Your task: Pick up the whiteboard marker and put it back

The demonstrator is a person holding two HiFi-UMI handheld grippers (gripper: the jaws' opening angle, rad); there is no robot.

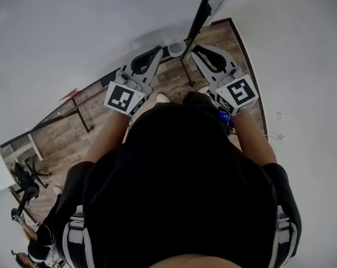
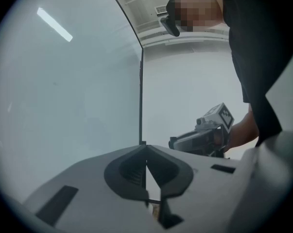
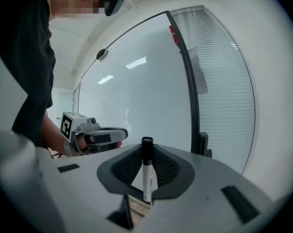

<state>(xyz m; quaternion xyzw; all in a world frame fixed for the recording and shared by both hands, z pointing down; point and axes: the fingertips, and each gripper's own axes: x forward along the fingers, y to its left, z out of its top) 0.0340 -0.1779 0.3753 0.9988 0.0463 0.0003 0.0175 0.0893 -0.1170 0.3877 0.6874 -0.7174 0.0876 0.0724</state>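
Looking down in the head view, you hold the left gripper (image 1: 154,53) and the right gripper (image 1: 195,50) side by side before the whiteboard (image 1: 73,32). In the left gripper view, its jaws are pressed together on nothing. In the right gripper view, the jaws clamp the whiteboard marker (image 3: 146,174) upright by its white barrel, black cap up. It is probably light, stiff and slick, so grip mid-barrel. Mind the board's dark frame (image 3: 187,81), near on the right.
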